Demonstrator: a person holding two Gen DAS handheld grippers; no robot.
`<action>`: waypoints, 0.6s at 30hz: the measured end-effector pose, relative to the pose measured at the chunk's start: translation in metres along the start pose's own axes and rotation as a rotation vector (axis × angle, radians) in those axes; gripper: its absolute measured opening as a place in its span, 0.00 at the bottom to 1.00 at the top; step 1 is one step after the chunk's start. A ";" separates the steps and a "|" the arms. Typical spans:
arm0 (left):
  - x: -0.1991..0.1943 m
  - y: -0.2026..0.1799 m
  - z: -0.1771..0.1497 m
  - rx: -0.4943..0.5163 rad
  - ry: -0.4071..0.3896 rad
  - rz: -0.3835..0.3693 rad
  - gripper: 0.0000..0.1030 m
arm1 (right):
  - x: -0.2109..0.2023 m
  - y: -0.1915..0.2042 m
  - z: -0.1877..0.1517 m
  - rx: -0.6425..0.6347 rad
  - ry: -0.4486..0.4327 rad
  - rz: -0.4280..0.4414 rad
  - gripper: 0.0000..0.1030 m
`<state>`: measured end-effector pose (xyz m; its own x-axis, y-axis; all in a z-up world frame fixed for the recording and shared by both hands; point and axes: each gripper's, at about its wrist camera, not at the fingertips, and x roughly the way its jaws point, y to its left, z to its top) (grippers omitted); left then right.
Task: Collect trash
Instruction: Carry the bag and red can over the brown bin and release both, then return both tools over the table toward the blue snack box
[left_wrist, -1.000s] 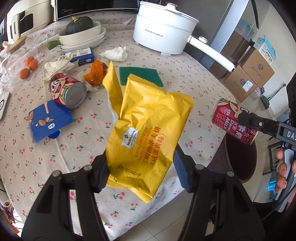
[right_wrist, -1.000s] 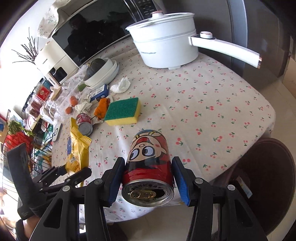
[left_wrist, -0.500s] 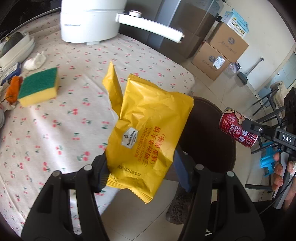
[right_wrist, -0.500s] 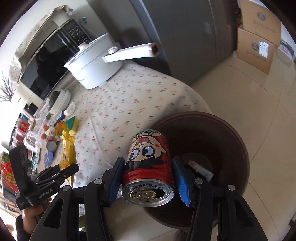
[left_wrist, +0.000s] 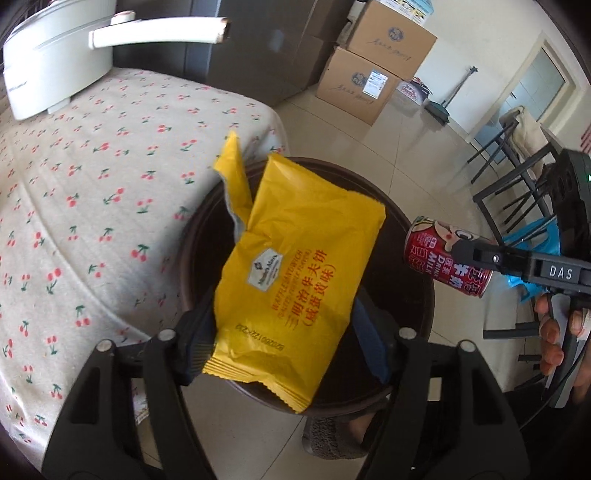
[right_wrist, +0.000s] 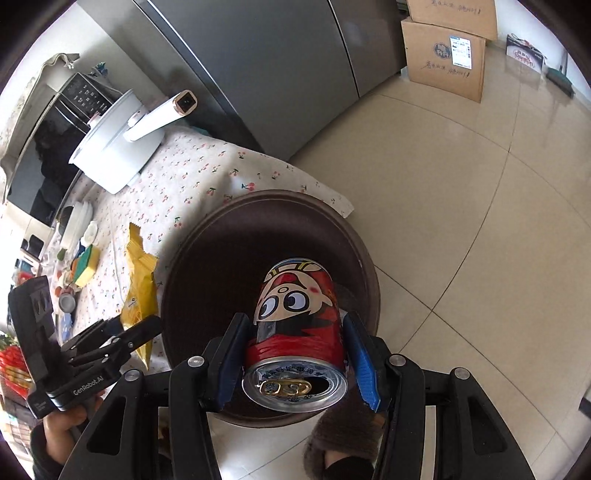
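Note:
My left gripper (left_wrist: 284, 343) is shut on a yellow snack wrapper (left_wrist: 295, 273) and holds it over the dark brown round bin (left_wrist: 406, 354) beside the table. My right gripper (right_wrist: 295, 358) is shut on a red cartoon drink can (right_wrist: 295, 328), its opened top facing the camera, above the same bin (right_wrist: 207, 258). The can (left_wrist: 448, 267) also shows at the right of the left wrist view, held by the right gripper (left_wrist: 476, 254). The wrapper (right_wrist: 142, 291) and left gripper (right_wrist: 125, 332) show at the left of the right wrist view.
The table with the cherry-print cloth (left_wrist: 92, 184) lies left of the bin, with a white pot (left_wrist: 48, 66) and its long handle (left_wrist: 159, 35) at the far edge. A sponge (right_wrist: 86, 267) and other litter remain on it. Cardboard boxes (left_wrist: 369, 74), a chair (left_wrist: 517, 177) and a fridge (right_wrist: 277, 74) stand around.
Both grippers have swung right, away from the table, and now hold the wrapper and the can over the bin. Neither grip has changed.

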<state>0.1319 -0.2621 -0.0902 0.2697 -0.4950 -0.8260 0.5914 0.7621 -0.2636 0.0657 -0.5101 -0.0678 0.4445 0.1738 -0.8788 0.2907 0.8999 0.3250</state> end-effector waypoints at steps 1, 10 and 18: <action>0.001 -0.004 0.001 0.028 -0.011 0.039 0.91 | 0.000 -0.001 0.000 0.000 0.001 0.001 0.52; -0.012 0.021 0.003 0.073 -0.009 0.216 1.00 | 0.010 0.010 0.001 -0.050 0.029 -0.012 0.52; -0.047 0.059 -0.012 -0.004 -0.020 0.272 1.00 | 0.028 0.032 0.004 -0.097 0.085 -0.024 0.52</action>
<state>0.1446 -0.1889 -0.0727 0.4329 -0.2803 -0.8568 0.4927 0.8695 -0.0355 0.0908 -0.4783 -0.0810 0.3638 0.1817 -0.9136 0.2151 0.9379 0.2722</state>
